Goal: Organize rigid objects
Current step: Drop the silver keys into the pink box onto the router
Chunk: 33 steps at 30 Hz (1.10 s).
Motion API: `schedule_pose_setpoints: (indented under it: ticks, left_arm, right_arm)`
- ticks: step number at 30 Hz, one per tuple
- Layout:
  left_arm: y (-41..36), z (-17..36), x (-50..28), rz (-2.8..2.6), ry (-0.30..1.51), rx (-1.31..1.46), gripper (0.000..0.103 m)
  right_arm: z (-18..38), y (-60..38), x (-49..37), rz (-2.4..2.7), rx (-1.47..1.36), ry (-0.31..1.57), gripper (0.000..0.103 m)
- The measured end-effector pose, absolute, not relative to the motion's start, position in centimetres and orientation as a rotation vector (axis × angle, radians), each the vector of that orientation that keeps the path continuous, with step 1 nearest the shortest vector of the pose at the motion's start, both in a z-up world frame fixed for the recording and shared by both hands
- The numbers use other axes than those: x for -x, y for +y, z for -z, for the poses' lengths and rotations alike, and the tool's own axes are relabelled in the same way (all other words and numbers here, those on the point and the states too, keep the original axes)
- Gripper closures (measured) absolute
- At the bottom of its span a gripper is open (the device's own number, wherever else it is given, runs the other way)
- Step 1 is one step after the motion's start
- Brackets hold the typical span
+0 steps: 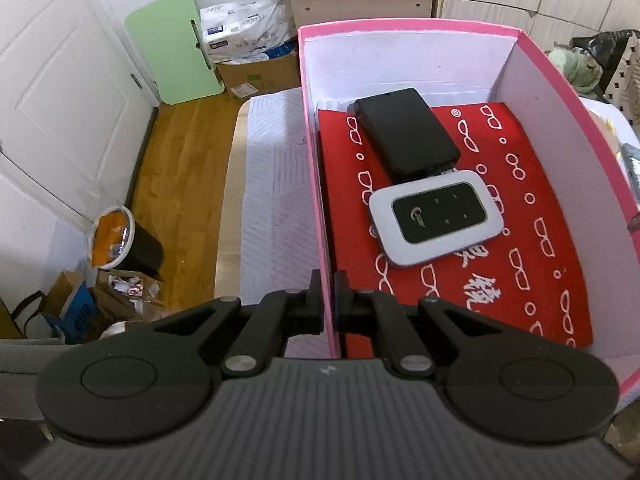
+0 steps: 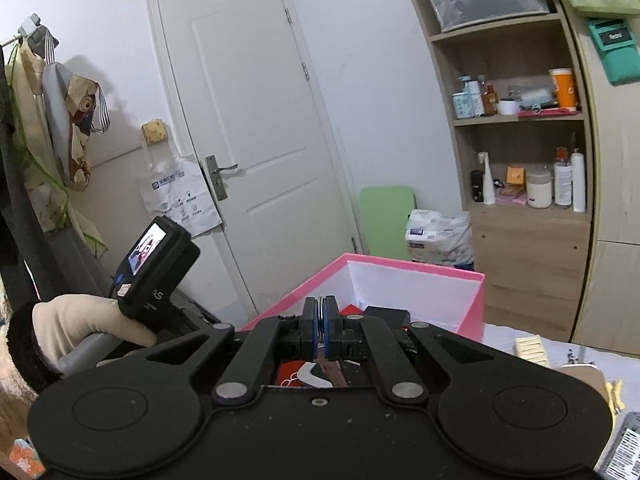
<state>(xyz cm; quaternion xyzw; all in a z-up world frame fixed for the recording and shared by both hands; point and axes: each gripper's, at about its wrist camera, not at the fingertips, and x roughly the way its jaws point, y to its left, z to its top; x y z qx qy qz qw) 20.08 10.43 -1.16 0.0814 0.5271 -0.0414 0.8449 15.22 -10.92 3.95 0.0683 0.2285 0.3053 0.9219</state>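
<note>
My pink box [image 1: 568, 80] looks like matt cardboard, white inside. The white router [image 1: 436, 218] at its centre is smooth plastic with a glossy black face. At nine o'clock, the floor [image 1: 180, 160] is polished wood.

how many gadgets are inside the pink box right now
2: a black case toward the far wall of the pink box, and a white-and-black device just in front, touching it. More may be hidden.

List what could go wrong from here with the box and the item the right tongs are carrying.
1. The left tongs pinch only the thin wall of the pink box; a tug could tip or crease it.
2. The right tongs grip a thin, round-edged thing by its rim; what it is cannot be told, and it may slip.
3. Dropped in, it could hit the white device or the black case on the red cloth.
</note>
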Motion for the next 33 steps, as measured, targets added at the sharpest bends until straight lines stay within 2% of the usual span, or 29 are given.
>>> schedule_pose_setpoints:
  ticks: [25, 28, 30, 33]
  left_arm:
    - [10.2, 1.3, -19.8, 0.076, 1.078, -0.187, 0.099]
    - [10.2, 1.2, -19.6, 0.074, 1.070, -0.186, 0.099]
    - [10.3, 1.2, -19.5, 0.073, 1.066, -0.180, 0.099]
    - [10.2, 1.2, -19.7, 0.080, 1.070, -0.196, 0.099]
  right_arm:
    - [1.1, -4.7, -25.3, -0.486, 0.116, 0.740, 0.099]
    - [1.1, -5.0, -26.1, -0.491, 0.062, 0.757, 0.093]
    - [0.8, -5.7, -26.2, -0.499, 0.004, 0.746, 0.085]
    - [-0.5, -7.0, -25.1, -0.546, -0.041, 0.737, 0.085]
